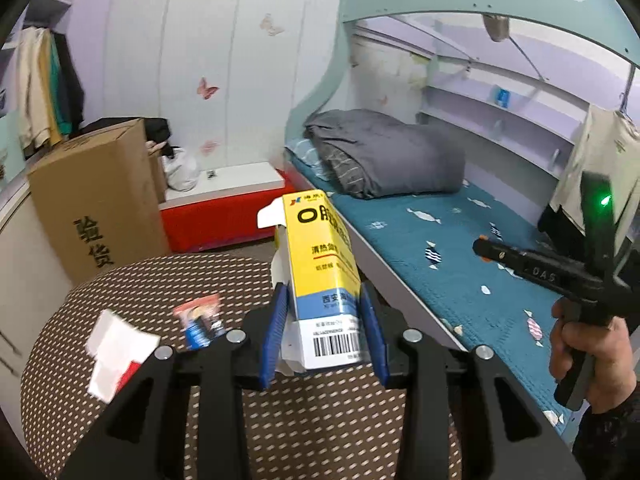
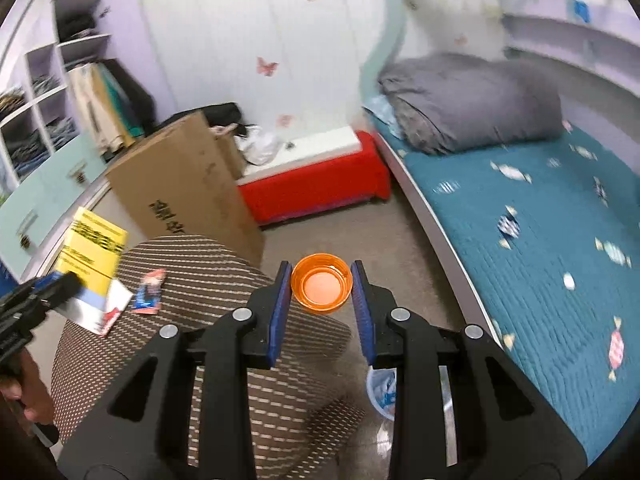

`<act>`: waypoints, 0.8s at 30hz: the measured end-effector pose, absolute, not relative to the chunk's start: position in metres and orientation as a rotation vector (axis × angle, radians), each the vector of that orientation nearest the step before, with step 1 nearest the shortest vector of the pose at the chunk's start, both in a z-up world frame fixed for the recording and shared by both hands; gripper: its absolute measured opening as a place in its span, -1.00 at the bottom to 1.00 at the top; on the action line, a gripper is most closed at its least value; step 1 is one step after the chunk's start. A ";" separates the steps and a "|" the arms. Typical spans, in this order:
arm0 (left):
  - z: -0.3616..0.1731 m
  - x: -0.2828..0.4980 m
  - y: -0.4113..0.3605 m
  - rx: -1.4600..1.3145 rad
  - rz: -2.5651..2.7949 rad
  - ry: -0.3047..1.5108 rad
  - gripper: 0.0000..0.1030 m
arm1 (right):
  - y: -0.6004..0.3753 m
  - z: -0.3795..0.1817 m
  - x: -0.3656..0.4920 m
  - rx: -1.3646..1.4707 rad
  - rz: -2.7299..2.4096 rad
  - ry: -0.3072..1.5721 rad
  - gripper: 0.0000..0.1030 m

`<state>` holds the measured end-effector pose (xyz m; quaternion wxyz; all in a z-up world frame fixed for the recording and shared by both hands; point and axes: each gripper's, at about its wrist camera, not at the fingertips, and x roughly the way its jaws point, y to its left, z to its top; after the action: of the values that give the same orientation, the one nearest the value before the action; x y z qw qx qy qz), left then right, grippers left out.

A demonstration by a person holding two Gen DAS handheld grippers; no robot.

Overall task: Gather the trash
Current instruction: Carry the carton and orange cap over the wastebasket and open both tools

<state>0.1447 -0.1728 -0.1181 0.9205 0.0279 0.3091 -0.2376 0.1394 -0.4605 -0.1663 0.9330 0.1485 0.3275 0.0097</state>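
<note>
The left gripper [image 1: 325, 334] is closed on a yellow medicine box [image 1: 322, 276], its 2 blue pads pressed to the box's lower sides. The box is lifted above the round brown counter [image 1: 224, 280]; its long axis runs away from the camera and tips slightly left, with the barcode end nearest the gripper and the open flap end farthest. In the right wrist view the same box [image 2: 90, 252] shows at the far left, blurred.

The right gripper [image 2: 322, 304] is closed on a small orange cup [image 2: 321, 283], gripped at its rim on both sides, mouth facing the camera, held off the counter's right edge above the floor.

On the counter lie a small red and blue wrapper [image 1: 202, 318] and a white and red paper [image 1: 116, 354], both blurred. Behind the counter stands a brown cardboard carton [image 1: 96, 204]; a red bench [image 1: 224, 212] sits past it, and a bed with a teal cover [image 1: 472, 264] runs along the right.

Low in the right wrist view, a bluish bin [image 2: 382, 394] is mostly hidden by the gripper frame; its contents cannot be made out.
</note>
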 end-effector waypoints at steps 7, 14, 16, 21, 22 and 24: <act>-0.128 0.159 -0.229 0.108 -0.552 0.671 -0.30 | -0.515 -0.244 0.158 0.447 -0.065 0.815 -0.43; -0.153 0.178 -0.278 0.172 -0.603 0.738 -0.30 | -0.537 -0.315 0.184 0.531 -0.090 0.933 -0.43; -0.161 0.185 -0.293 0.189 -0.614 0.760 -0.30 | -0.544 -0.335 0.191 0.561 -0.089 0.957 -0.43; -0.183 0.201 -0.329 0.232 -0.646 0.817 -0.30 | -0.567 -0.371 0.199 0.655 -0.113 0.986 0.30; -0.189 0.204 -0.336 0.241 -0.651 0.832 -0.30 | -0.570 -0.374 0.198 0.665 -0.119 0.988 0.36; -0.203 0.212 -0.353 0.260 -0.665 0.872 -0.30 | -0.580 -0.375 0.193 0.689 -0.144 0.979 0.53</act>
<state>0.2125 -0.3529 -0.2029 0.8454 0.1231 0.4135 -0.3150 0.1928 -0.5800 -0.3755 0.8238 0.3239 0.4603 -0.0678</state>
